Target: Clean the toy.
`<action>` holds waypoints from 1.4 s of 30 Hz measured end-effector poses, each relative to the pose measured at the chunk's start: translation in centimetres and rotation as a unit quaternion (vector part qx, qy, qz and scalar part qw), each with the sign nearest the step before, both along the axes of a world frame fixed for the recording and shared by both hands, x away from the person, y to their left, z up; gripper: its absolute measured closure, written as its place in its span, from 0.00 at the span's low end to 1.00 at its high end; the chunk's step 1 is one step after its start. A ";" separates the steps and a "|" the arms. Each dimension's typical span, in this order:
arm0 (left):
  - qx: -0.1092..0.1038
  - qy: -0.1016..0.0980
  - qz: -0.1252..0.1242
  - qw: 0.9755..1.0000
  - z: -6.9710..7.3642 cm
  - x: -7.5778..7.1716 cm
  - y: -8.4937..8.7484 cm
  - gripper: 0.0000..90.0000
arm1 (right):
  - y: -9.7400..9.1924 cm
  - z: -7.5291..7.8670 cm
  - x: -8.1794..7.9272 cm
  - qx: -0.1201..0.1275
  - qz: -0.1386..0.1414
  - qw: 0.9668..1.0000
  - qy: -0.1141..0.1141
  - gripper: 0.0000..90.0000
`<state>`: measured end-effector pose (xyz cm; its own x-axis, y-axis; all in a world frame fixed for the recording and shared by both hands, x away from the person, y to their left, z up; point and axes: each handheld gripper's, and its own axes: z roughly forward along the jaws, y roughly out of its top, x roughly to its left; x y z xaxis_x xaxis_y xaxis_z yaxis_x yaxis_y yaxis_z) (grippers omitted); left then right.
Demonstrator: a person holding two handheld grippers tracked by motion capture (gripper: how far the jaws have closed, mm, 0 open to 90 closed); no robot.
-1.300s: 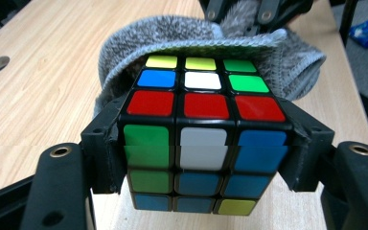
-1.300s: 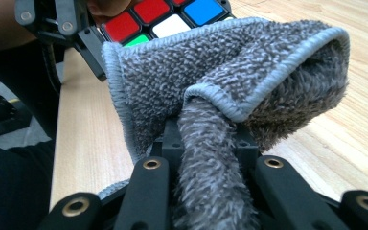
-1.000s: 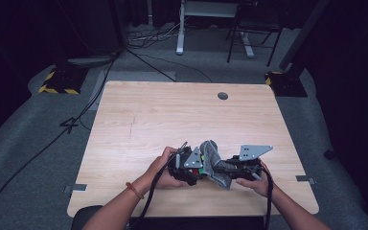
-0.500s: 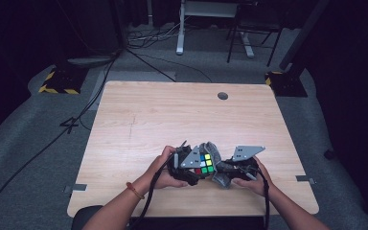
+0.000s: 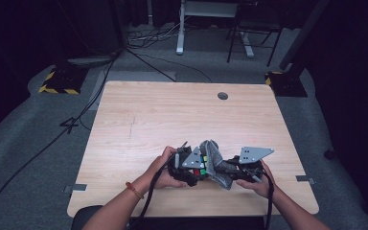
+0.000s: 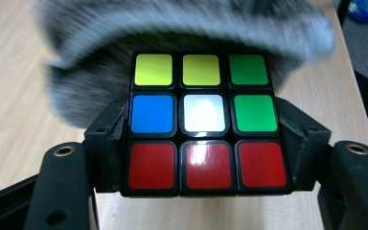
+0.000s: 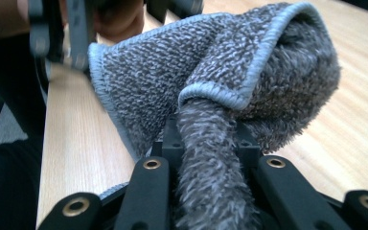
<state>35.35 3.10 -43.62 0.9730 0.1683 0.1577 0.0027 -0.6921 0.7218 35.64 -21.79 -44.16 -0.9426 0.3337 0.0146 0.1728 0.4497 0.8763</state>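
Near edge of the counter, and both tools are busy. The left tool has its jaws clamped on the sides of the cube, red row nearest the camera, yellow and green at the far row. The right tool is pinched shut on a bunched fold of the grey cloth, which drapes against the cube's far side. In the high view the cube sits between the two hands, just above the near middle of the counter. This looks like wiping: keep the cube gripped square and steady, and sweep the cloth flat across one face at a time. Watch the near edge, it's close. Plenty of bare wood lies far and to either side.
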 end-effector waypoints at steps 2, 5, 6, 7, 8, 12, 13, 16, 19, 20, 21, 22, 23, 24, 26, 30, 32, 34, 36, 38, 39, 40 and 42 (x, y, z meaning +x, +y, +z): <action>-0.001 -0.004 -0.005 1.000 0.0 -0.2 -0.3 0.37 | -0.1 0.2 0.1 0.003 -0.006 1.000 0.000 0.83; -0.018 -0.001 -0.011 1.000 0.3 -0.4 -0.2 0.37 | -0.1 -0.1 0.6 -0.011 -0.018 1.000 0.006 0.83; -0.023 -0.006 -0.010 1.000 0.5 -0.5 -0.2 0.37 | -0.1 -0.4 0.8 -0.021 -0.022 0.999 0.011 0.83; -0.031 -0.005 -0.010 0.999 0.7 -0.5 -0.1 0.37 | -0.1 -0.8 1.0 -0.032 -0.027 0.999 0.016 0.83; -0.035 -0.004 -0.012 0.999 0.8 -0.6 0.0 0.37 | 0.0 -1.3 1.3 -0.040 -0.028 0.998 0.027 0.83; -0.058 -0.005 -0.012 0.998 1.2 -0.6 0.3 0.37 | 0.5 -2.7 1.8 -0.070 -0.015 0.996 0.056 0.83; -0.058 -0.008 -0.012 0.998 1.3 -0.6 0.4 0.37 | 0.6 -2.8 1.7 -0.076 -0.012 0.995 0.057 0.83; -0.061 -0.009 -0.008 0.998 1.2 -0.5 0.5 0.37 | 0.6 -2.4 1.5 -0.058 0.002 0.997 0.057 0.83; -0.059 -0.008 -0.005 0.998 1.1 -0.3 0.6 0.36 | 0.3 -2.2 1.4 -0.043 0.005 0.997 0.061 0.83; -0.054 -0.009 -0.004 0.998 1.1 -0.2 0.6 0.36 | 0.2 -2.1 1.4 -0.039 0.004 0.997 0.061 0.83; -0.050 -0.010 -0.002 0.999 1.0 -0.2 0.7 0.36 | 0.1 -2.0 1.4 -0.034 0.005 0.998 0.061 0.83; -0.046 -0.010 0.000 0.999 0.9 -0.2 0.7 0.36 | -0.1 -1.9 1.4 -0.029 0.005 0.998 0.059 0.83; -0.043 -0.010 -0.002 0.999 0.8 -0.2 0.8 0.36 | -0.2 -1.8 1.4 -0.025 0.003 0.998 0.061 0.83; -0.040 -0.009 0.000 0.999 0.7 -0.2 0.8 0.36 | -0.3 -1.8 1.4 -0.021 0.006 0.998 0.062 0.83; -0.037 -0.007 -0.002 0.999 0.6 -0.2 0.8 0.36 | -0.3 -1.7 1.4 -0.019 0.007 0.998 0.062 0.83; -0.034 -0.011 0.003 0.999 0.6 -0.1 0.8 0.36 | -0.1 -1.5 1.4 -0.017 0.006 0.998 0.060 0.83; -0.031 -0.006 0.007 0.999 0.4 0.1 0.7 0.36 | -0.2 -1.3 1.4 -0.008 0.004 0.998 0.060 0.83; -0.025 -0.009 0.008 1.000 0.0 0.0 0.5 0.36 | 0.0 -1.2 1.2 -0.013 0.001 0.999 0.053 0.83; -0.017 -0.013 0.009 1.000 0.0 0.0 0.4 0.36 | 0.0 -1.2 1.1 -0.019 -0.001 0.999 0.050 0.83; -0.015 -0.011 0.012 1.000 -0.1 0.1 0.2 0.36 | 0.0 -1.3 1.2 -0.018 -0.001 0.998 0.054 0.83; -0.013 -0.010 0.013 1.000 -0.2 0.2 0.1 0.36 | 0.1 -1.3 1.2 -0.017 -0.002 0.998 0.053 0.83; -0.007 -0.007 0.013 1.000 -0.2 0.3 0.1 0.36 | 0.1 -1.2 1.2 -0.018 -0.002 0.999 0.052 0.83; -0.001 -0.012 0.013 1.000 -0.3 0.3 0.0 0.36 | 0.2 -1.1 1.0 -0.024 -0.003 0.999 0.044 0.83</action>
<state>35.69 3.07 -43.92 0.9645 0.1930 0.1802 0.0030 -0.6905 0.7233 36.68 -21.64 -45.28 -0.9363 0.3417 0.0813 0.2511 0.4894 0.8351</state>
